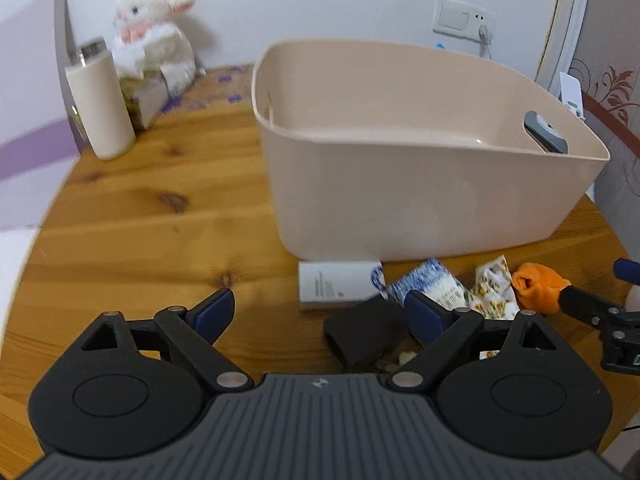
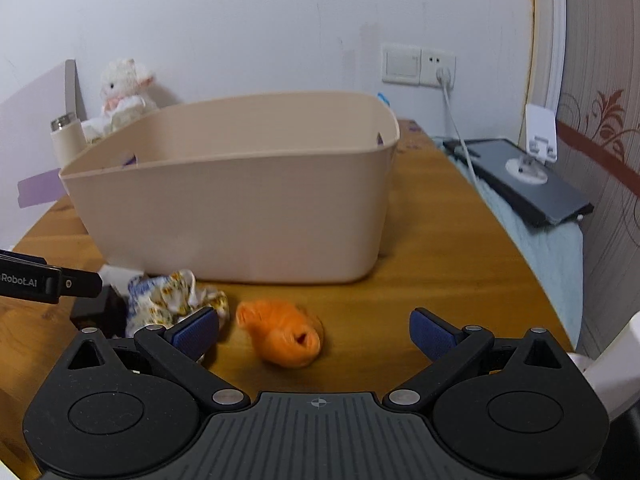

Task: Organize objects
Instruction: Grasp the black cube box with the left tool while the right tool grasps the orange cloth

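Lining up two pickups in front of the bin [image 2: 240,208], both claws released, nothing held.

Right claw [image 2: 314,334]: wide open, orange sock ball [image 2: 280,338] on the bench [image 2: 420,280] between the fingers, nearer the left finger [image 2: 196,334]. Best to shift left a touch to centre it, push forward until the ball sits deep between the pads, then squeeze across the widest part. Soft knit, rounded lump with a puckered opening facing the camera; will compress, so close fully and expect some slip if pinched at the edge.

Left claw [image 1: 320,316]: also open, over a black block [image 1: 364,336] lying low on the bench, close to the right finger [image 1: 428,316]. Looks matte, boxy, possibly foam or cloth; cannot tell which. Needs a lower approach, fingers astride the short sides.

Clutter near it: white tube [image 1: 340,286] lying on its side, touching the base of the bin; blue-and-white packet [image 1: 428,284] and a crumpled flower-print cloth [image 1: 492,288] just right of it, edges overlapping. Risk of snagging the packet along with the block.

Bin: beige plastic, smooth walls, rounded corners, handle cut-outs, open top, tall rim. Lift must clear that rim before release. Inside mostly hidden.

Far left: cream flask [image 1: 100,108] with metal cap, fluffy white plush toy [image 1: 152,28]. Bench is knotty varnished pine.
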The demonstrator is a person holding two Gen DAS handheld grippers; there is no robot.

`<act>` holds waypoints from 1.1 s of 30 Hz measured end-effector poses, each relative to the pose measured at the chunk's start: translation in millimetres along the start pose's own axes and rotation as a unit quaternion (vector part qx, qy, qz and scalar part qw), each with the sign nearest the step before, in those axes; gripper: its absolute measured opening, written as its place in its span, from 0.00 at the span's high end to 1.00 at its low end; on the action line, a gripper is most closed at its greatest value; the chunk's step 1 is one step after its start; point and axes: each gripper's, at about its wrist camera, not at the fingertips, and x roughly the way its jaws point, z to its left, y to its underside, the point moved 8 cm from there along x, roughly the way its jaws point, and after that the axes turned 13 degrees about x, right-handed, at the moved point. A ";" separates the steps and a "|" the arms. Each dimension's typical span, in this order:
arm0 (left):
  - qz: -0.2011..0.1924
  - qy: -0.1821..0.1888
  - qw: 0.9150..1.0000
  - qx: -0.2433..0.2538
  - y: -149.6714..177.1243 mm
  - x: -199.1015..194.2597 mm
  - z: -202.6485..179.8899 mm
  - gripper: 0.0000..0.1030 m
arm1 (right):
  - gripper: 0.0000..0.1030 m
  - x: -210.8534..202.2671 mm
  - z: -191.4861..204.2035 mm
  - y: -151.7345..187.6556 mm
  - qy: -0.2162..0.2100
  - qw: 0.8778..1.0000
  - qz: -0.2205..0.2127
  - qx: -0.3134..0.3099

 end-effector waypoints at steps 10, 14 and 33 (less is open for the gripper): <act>0.027 0.020 0.999 -0.001 14.0 24.9 -9.1 0.14 | 0.08 24.2 2.1 15.0 0.001 1.000 0.024 -0.011; 0.019 0.016 0.999 0.020 14.1 25.8 -12.9 0.35 | 0.18 29.7 6.6 18.6 -0.001 0.999 0.029 -0.016; -0.014 0.015 1.000 0.004 14.1 -6.9 -1.6 0.51 | 0.93 6.1 21.1 23.0 -0.022 0.999 0.019 -0.044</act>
